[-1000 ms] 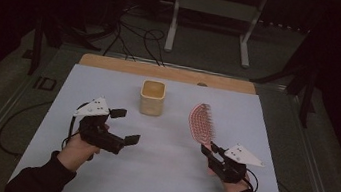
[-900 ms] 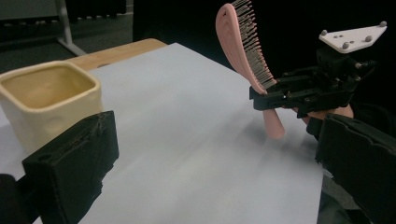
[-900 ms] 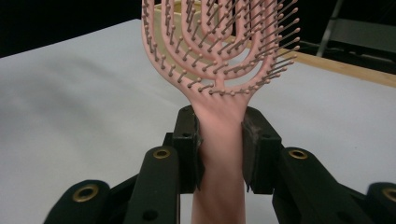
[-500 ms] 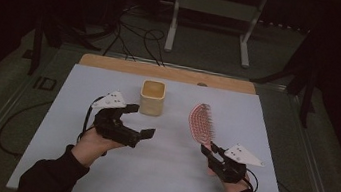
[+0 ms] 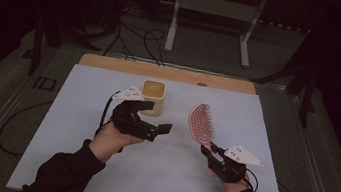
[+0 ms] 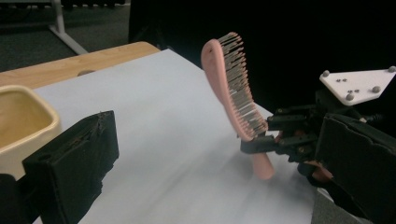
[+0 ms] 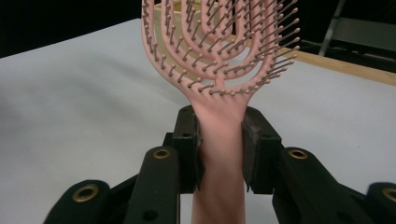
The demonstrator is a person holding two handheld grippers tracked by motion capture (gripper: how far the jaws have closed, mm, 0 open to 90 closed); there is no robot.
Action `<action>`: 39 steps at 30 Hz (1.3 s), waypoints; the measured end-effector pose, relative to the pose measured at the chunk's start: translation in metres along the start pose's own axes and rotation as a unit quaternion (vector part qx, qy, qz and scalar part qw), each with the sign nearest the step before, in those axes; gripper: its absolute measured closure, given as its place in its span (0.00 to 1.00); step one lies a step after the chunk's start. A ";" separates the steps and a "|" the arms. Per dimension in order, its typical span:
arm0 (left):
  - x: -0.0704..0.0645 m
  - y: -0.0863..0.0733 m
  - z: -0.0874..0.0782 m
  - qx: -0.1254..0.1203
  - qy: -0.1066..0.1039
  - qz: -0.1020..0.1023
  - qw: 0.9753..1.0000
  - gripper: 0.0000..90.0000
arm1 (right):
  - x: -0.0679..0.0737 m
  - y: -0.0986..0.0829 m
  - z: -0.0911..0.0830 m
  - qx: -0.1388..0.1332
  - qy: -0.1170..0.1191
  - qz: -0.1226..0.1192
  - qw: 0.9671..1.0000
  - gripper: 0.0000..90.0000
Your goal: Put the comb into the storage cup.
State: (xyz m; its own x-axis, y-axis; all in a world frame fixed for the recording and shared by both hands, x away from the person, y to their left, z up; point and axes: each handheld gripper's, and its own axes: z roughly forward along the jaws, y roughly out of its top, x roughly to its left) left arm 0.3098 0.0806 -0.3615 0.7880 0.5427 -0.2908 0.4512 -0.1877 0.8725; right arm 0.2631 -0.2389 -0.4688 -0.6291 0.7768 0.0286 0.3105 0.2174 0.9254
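A pink hairbrush stands tilted above the white table cover, bristles toward the right. My right gripper is shut on the brush's handle, with the bristled head rising ahead of the jaws. A yellow square cup stands upright at the centre back. My left gripper hovers just in front of the cup, open and holding nothing. One of its black pads shows beside the cup, facing the brush and the right gripper.
The white cover spreads over most of the table, and a wooden strip shows along the far edge. Beyond it are a dark floor, cables and a metal stand.
My left gripper has moved right and forward, from the left part of the table to just in front of the cup. The right gripper and brush have stayed put.
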 end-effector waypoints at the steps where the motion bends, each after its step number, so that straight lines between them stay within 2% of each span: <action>1: -0.001 0.002 0.002 0.001 0.001 -0.001 1.000 0.00 | 0.000 0.000 0.000 0.000 -0.002 -0.001 1.000 0.78; 7: -0.007 0.012 0.015 0.002 0.000 -0.006 1.000 0.00 | 0.000 0.000 0.000 0.001 0.001 0.002 1.000 0.78; 16: -0.014 0.022 0.040 0.018 0.001 -0.014 1.000 0.00 | 0.000 0.000 -0.001 0.001 0.000 0.002 1.000 0.78; 25: -0.012 0.022 0.060 0.028 0.004 -0.042 0.999 0.00 | -0.001 0.000 -0.001 0.000 0.000 -0.002 1.000 0.78; 39: -0.014 0.024 0.087 0.036 -0.002 -0.061 0.997 0.03 | -0.001 0.000 -0.001 0.001 0.002 -0.002 1.000 0.78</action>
State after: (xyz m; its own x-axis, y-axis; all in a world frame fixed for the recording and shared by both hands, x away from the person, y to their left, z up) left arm 0.3459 -0.0030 -0.3701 0.7267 0.5622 -0.3947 0.5726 -0.1784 0.8002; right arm 0.2631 -0.2399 -0.4689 -0.6329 0.7738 0.0257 0.3096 0.2225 0.9245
